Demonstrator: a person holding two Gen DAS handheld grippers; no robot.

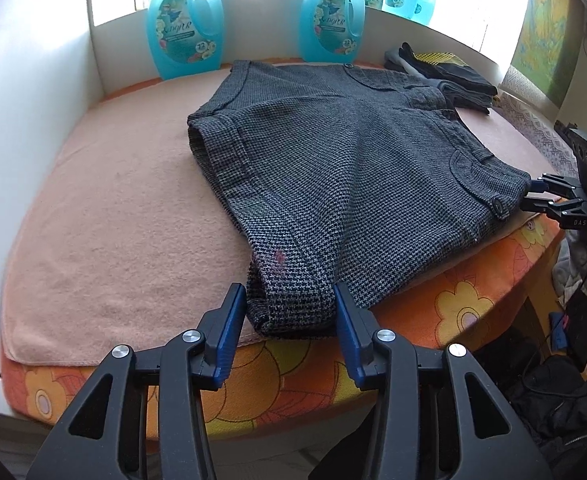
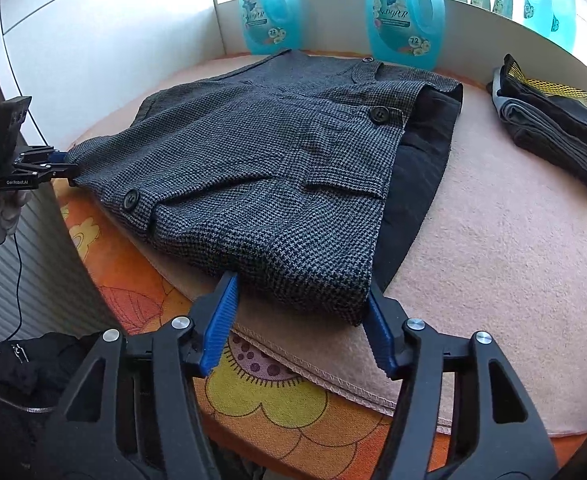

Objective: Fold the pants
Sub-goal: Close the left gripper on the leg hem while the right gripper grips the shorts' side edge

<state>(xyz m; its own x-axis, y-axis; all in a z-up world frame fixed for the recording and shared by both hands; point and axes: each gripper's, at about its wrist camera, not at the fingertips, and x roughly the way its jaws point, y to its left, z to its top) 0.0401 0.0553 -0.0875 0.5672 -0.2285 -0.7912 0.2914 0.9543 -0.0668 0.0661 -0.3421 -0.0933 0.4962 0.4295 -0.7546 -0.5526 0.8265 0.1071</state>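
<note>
Grey houndstooth pants [image 1: 333, 160] lie folded on a pink towel [image 1: 113, 240], also in the right wrist view [image 2: 261, 152]. My left gripper [image 1: 289, 312] is open, its blue pads on either side of the near leg hem. In the right wrist view it shows at the far left [image 2: 67, 168], at the pants' edge. My right gripper [image 2: 303, 308] is open, its pads around the waistband corner. It shows in the left wrist view at the right [image 1: 529, 196], touching the waistband end. Dark lining [image 2: 421, 152] shows at the open waist.
Blue detergent bottles [image 1: 185, 32] [image 1: 333, 20] stand at the back by the window. A stack of folded dark clothes [image 2: 553, 124] lies at the back right. An orange flowered cloth [image 1: 453, 300] covers the table's front edge. White walls enclose the left side.
</note>
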